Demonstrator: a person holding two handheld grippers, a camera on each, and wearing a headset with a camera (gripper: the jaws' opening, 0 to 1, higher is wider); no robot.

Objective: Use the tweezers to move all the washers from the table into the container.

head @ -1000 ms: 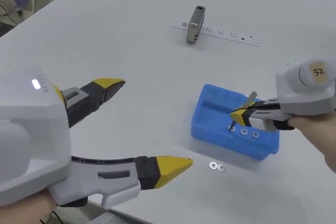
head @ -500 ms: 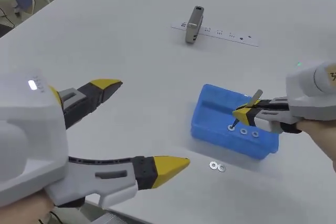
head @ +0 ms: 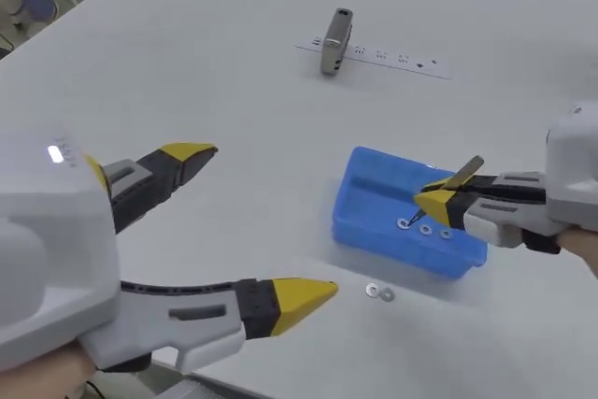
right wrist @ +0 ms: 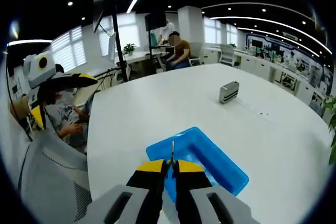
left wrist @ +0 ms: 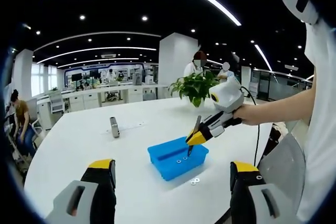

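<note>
Head view: pulled back and up to the right since a second ago, the right gripper (head: 437,201), clamped on slim grey metal tweezers (head: 466,174), whose tips no longer press on the floor of the shallow blue rectangular plastic container (head: 374,189). Left on that floor, in a short row, three small flat silvery ring washers (head: 425,229), none pinched. Reads as one more drop finished. On the matt white tabletop (head: 234,72), two more washers (head: 380,292), close together, between the container and the near edge. Probably two fetches left. Over the near edge, left of the container, the left gripper (head: 257,221): black jaws with pointed yellow tips spread wide, holding nothing. Toward the far edge, a small upright grey metal block (head: 332,41).

Left gripper view: own jaws wide apart. Between them, the glossy, smooth-walled container (left wrist: 163,157), with the two loose washers (left wrist: 195,182) just off its near wall. Above it, the right gripper (left wrist: 195,138), tweezers slanting down.

Right gripper view: yellow tips shut on the thin, straight tweezers (right wrist: 172,153), aimed over the container (right wrist: 220,169). Cannot make out washers here.
</note>
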